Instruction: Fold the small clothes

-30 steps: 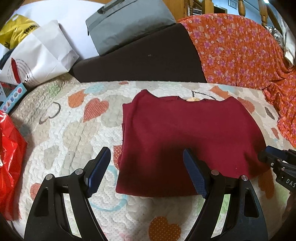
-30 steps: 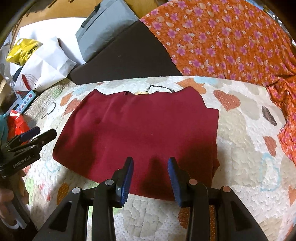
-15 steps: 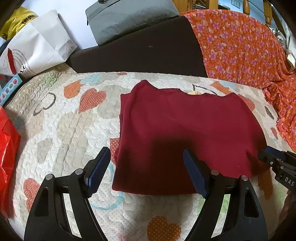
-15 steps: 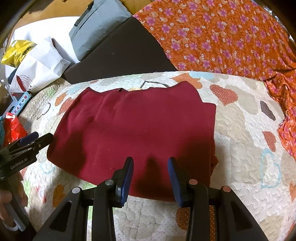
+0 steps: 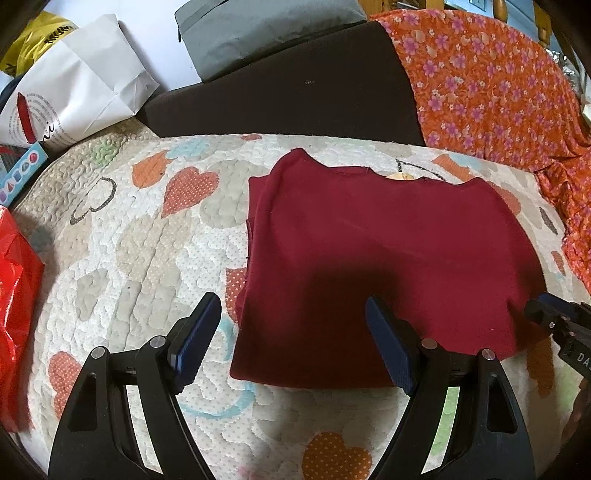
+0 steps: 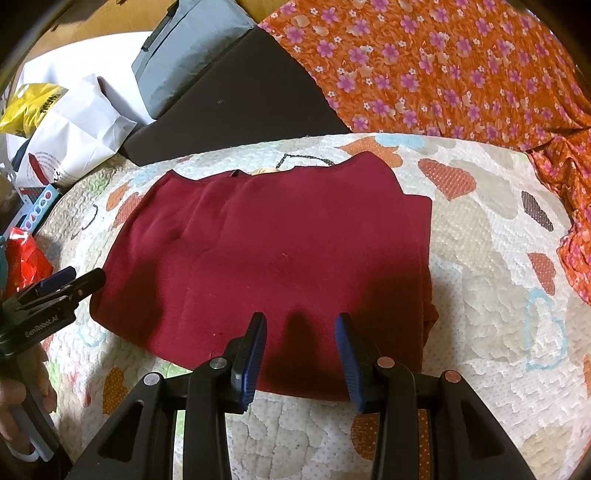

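A dark red garment (image 5: 380, 254) lies folded flat on a quilt with heart shapes (image 5: 140, 236), its neckline toward the far side. My left gripper (image 5: 291, 321) hovers open and wide over the garment's near left corner, nothing between its fingers. The right gripper (image 6: 300, 332) hangs open above the near edge of the garment (image 6: 280, 251), toward its right side, holding nothing. Each gripper shows in the other's view: the right gripper (image 5: 557, 321) at the garment's right edge, the left gripper (image 6: 55, 291) by its left corner, with a hand below it.
An orange flowered cloth (image 5: 491, 85) drapes the back right. A dark cushion (image 5: 295, 92) and a grey bag (image 5: 258, 29) sit behind the quilt. A white paper bag (image 5: 77, 85) and a red plastic bag (image 5: 14, 295) lie at the left.
Both views have shifted slightly, so the garment sits a little lower and nearer in them. The garment itself lies as before and both grippers keep the same opening.
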Tool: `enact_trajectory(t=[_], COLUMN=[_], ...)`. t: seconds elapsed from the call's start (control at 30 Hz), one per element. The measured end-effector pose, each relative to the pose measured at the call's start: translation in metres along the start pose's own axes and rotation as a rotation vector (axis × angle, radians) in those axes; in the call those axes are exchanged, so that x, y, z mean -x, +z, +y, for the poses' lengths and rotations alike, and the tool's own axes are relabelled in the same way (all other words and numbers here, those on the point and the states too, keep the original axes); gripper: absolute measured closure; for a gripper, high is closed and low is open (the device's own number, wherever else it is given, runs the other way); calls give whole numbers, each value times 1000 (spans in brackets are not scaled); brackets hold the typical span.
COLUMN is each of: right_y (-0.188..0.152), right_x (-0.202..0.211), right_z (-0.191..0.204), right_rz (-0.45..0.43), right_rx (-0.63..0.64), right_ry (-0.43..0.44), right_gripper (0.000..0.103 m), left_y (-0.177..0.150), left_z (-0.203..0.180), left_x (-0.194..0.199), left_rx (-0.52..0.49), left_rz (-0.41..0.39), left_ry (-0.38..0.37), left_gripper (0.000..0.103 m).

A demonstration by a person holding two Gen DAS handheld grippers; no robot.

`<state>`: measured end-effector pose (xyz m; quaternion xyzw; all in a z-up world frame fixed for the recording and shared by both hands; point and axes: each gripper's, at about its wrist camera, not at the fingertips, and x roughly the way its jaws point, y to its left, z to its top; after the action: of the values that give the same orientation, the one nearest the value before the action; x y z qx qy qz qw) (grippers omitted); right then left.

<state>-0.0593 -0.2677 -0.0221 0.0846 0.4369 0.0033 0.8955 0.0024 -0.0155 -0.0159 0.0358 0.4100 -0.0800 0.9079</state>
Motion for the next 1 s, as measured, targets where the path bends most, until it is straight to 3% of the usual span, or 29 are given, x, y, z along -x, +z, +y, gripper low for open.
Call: enact_trajectory(t=[0.7, 1.0], right_y=[13, 49], right_x=[-18, -62], right_z=[28, 60], right_rz=[2, 38], right_rx=[-35, 2], right_ry=[43, 89], right_gripper=[63, 62], left_y=[0, -1], left_z=[15, 41], left_x=[-12, -29], left_rx=[39, 117], left_rz=[30, 87], left_ry=[9, 27], left_gripper=[22, 22])
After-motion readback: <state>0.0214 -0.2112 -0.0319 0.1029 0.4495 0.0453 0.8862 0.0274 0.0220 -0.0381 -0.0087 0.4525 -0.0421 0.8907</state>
